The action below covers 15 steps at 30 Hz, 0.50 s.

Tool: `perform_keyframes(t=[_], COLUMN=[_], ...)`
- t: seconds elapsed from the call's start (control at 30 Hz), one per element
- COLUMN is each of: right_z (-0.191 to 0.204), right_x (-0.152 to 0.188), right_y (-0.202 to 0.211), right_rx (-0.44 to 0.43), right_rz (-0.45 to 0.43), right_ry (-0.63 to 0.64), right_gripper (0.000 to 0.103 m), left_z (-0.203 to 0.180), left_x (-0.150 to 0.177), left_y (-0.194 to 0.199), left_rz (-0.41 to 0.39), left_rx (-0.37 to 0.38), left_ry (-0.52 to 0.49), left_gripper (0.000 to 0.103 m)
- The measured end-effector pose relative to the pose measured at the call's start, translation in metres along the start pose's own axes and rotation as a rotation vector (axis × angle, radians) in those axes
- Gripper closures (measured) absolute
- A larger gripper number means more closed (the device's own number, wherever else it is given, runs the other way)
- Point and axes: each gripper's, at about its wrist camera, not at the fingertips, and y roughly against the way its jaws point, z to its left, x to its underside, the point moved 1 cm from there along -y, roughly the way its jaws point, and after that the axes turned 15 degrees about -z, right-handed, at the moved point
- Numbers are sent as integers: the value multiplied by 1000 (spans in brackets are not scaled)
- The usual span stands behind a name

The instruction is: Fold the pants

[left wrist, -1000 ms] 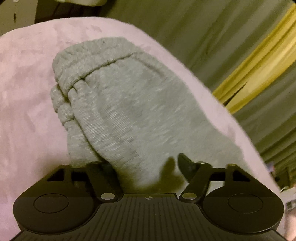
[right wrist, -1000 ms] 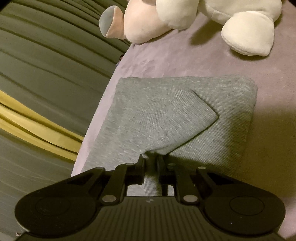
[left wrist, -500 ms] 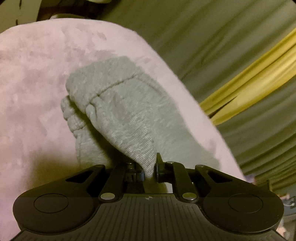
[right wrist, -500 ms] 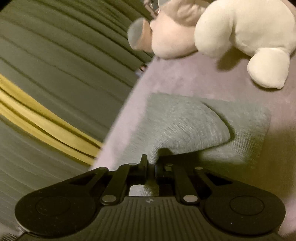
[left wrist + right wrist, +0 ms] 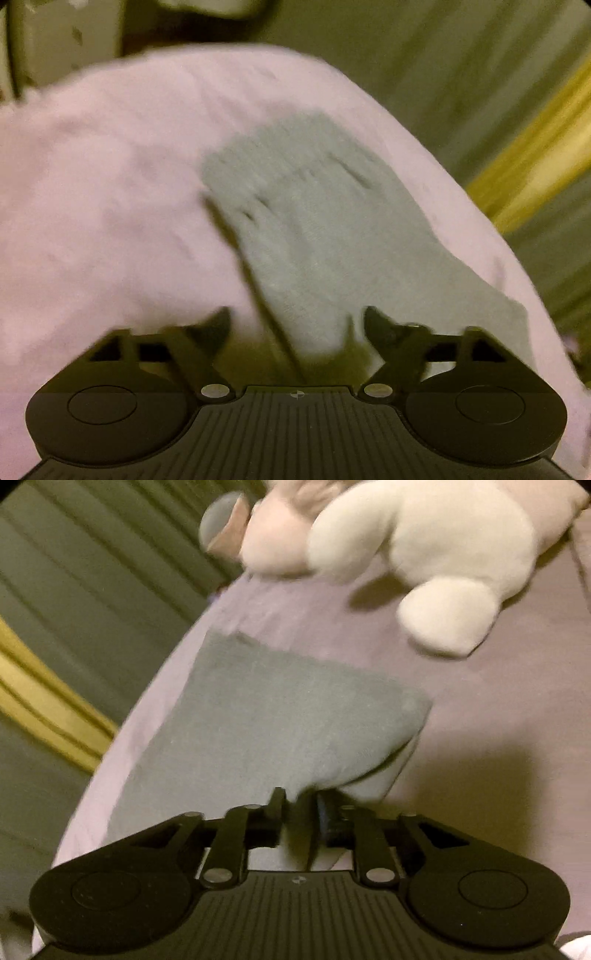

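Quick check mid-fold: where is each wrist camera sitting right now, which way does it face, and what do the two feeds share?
Left wrist: behind the left tongs, open, looking over the blurred pants on the blanket toward a curtain.
Right wrist: behind the right tongs, shut on the pants, facing a plush toy.
Shared: pants, blanket, curtain.

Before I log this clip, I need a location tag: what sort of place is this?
Probably a bedroom: gray pants lie on a soft pink bedspread, a plush toy sits at the far end, and pleated curtains hang alongside.
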Motion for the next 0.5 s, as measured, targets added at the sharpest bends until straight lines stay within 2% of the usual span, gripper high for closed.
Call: perform_keyframes(t=[0.1,0.17,0.2,0.27,0.37,0.43,0.5], right_z=[-1,4,10,29,65,84,85], right_x=[-17,-22,-24,-19,6,26,41], right_y=[21,34,34,29,14,-3,-15], right_rx=[32,-14,-50,-132,-265,-305,-273], right_rz=[-112,-159,-159,-112,17,94,140], right_ry=[-4,9,20,44,112,170,221], right_gripper=[73,73,73,73,72,63,54], left_z=[-6,-16,-22,-42,-68,-81,-90], left_x=[-6,-4,0,11,35,51,69], left_y=[23,35,40,45,41,36,28], left_rz=[-85,-144,-115,-94,-28,1,14], left_rx=[-26,-23,-33,34,111,131,121], left_ry=[-73,-113,-102,-120,-138,-156,-201], left_gripper=[12,7,7,6,6,6,6])
